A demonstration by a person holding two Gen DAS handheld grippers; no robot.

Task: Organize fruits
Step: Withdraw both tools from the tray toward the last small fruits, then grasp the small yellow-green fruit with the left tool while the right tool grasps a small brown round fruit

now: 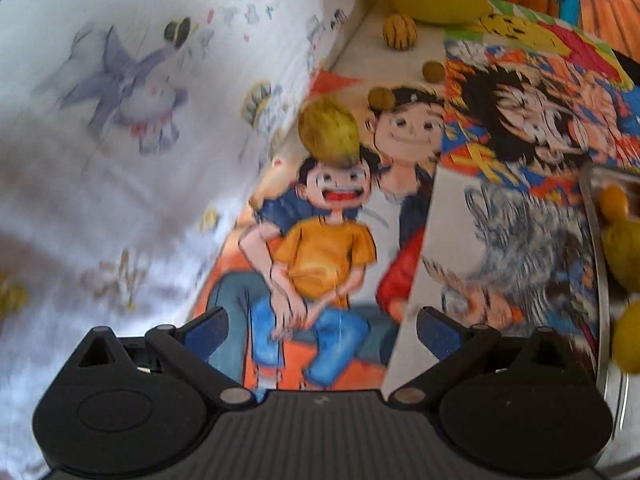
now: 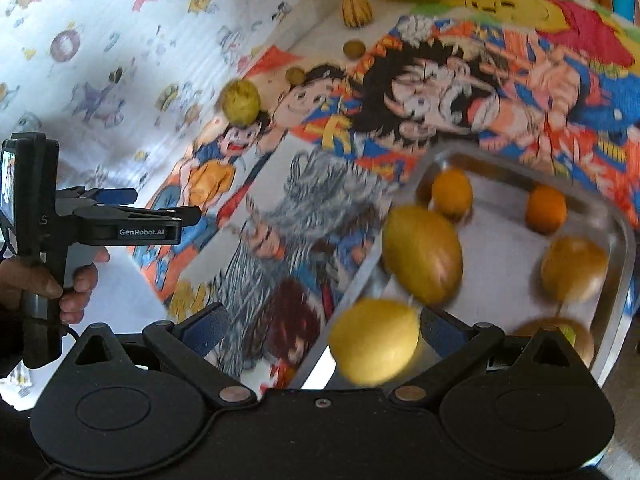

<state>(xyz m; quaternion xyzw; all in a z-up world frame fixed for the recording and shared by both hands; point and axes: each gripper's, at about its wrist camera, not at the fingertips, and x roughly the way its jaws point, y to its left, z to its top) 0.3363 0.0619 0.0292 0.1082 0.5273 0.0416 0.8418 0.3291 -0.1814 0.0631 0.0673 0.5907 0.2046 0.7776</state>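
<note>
Both grippers stand released with nothing held. The right gripper (image 2: 322, 326) hovers over the near rim of the steel tray (image 2: 624, 240), a yellow fruit (image 2: 374, 340) blurred between its fingers, likely just dropped among the fruits already in the tray. The left gripper (image 1: 320, 326) points across the cartoon-printed bench cloth at a loose yellow-green fruit (image 1: 328, 132) near the cloth's far left edge. I judge that one comes next: reach forward, straddle it, close.
</note>
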